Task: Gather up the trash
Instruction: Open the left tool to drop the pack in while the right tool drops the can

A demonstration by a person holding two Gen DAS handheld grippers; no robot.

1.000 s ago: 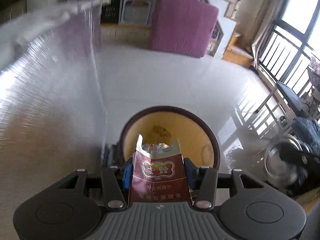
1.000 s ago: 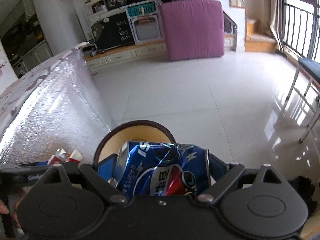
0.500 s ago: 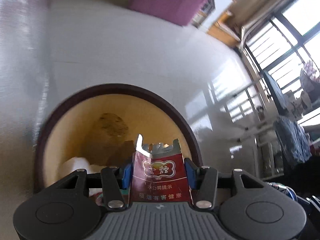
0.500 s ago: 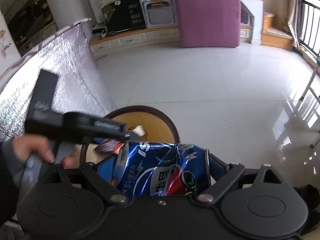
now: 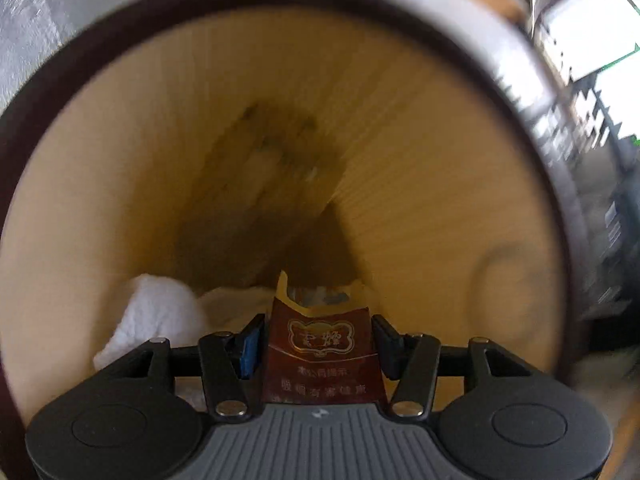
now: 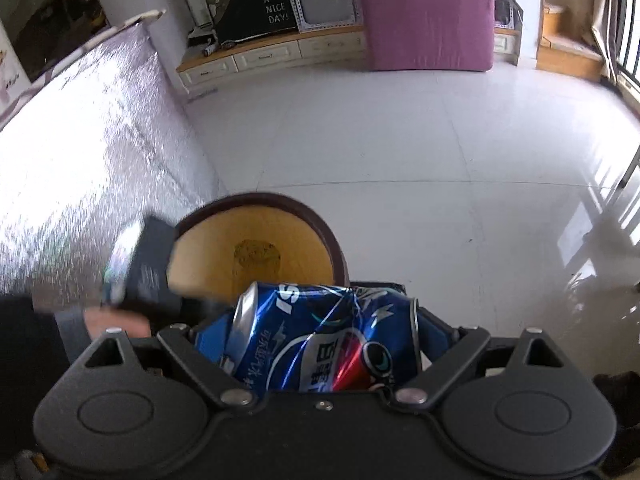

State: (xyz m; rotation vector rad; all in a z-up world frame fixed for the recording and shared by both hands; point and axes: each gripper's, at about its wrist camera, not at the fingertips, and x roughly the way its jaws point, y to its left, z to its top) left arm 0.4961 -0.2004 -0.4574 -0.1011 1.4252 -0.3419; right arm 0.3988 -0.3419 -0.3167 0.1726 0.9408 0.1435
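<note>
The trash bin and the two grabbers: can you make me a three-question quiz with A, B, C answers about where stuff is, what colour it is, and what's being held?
1. Where does the left gripper point?
A. into the trash bin
B. at the purple cushion
C. at the window

2. What colour is the crushed can?
A. green
B. blue
C. yellow

3. What is the state of the right gripper?
A. empty and open
B. shut on a tissue
C. shut on the can

Answers:
1 A, the bin's yellow inside fills the left wrist view.
2 B, its body is blue with red and white marks.
3 C, both pads press the can's ends.
</note>
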